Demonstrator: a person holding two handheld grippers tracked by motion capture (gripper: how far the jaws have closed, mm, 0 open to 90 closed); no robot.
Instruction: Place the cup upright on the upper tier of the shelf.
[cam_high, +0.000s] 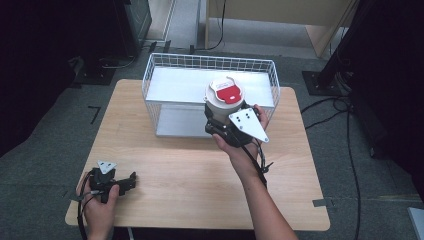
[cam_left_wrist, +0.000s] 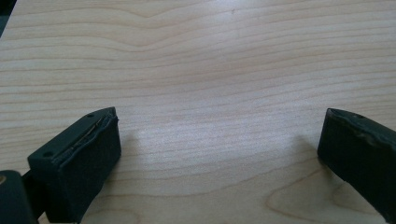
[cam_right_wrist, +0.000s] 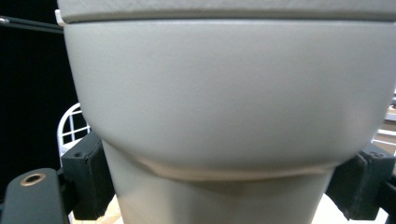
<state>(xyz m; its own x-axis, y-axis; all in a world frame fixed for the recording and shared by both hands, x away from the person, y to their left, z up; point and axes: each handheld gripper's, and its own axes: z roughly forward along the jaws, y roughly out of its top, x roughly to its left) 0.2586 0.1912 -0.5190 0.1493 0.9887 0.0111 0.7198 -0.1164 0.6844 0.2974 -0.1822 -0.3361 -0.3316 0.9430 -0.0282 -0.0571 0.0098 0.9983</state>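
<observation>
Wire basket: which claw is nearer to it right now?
Right. The right claw holds the cup at the wire basket, over its front edge. The left claw rests open on the table near the front left corner, well apart from the basket.

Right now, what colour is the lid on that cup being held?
The lid is white with a big red patch, clearest in the high view.

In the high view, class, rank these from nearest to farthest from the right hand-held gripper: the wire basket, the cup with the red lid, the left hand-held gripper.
1. Cup: clamped in the right hand-held gripper.
2. Wire basket: just behind, at the table's far side.
3. Left hand-held gripper: near-left corner, open.
</observation>
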